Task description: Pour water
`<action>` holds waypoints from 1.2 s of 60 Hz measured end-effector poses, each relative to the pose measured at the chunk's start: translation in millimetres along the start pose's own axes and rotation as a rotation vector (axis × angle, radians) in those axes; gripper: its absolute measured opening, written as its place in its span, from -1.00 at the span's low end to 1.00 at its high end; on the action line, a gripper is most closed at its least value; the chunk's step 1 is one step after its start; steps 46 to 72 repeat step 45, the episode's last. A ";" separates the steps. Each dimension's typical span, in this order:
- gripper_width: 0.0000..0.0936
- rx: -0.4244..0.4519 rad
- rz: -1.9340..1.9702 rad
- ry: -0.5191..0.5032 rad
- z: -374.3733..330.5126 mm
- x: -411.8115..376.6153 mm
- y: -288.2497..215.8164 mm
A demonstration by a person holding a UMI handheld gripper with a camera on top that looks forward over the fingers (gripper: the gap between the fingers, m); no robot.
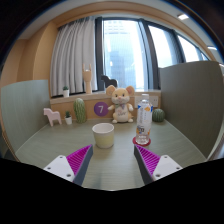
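The gripper (pixel 104 160) is hovering wide and empty, its 2 fingers framing the cup (pixel 103 134) just ahead; the water bottle (pixel 144 122) (capped, upright) is standing beside it, ready for grasping.

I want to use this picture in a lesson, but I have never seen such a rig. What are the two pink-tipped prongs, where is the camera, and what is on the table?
The camera rides on a hand-held gripper and looks forward along its two fingers, the pink-padded prongs. The fingers stand open and hold nothing. On the table, just beyond them, stands a pale cup. To its right is a bottle with a red label. Behind sit a plush mouse, a purple ball and a small toy horse. Windows and a curtain lie beyond.
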State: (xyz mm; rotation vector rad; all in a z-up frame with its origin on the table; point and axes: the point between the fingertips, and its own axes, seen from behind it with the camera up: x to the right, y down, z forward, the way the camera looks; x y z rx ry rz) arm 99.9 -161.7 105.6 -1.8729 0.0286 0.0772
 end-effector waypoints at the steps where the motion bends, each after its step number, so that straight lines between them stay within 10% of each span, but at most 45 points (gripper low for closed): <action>1: 0.81 0.004 0.000 0.002 -2.7 -0.4 -1.9; 72: 0.81 0.089 -0.037 0.012 -58.7 -14.4 -47.5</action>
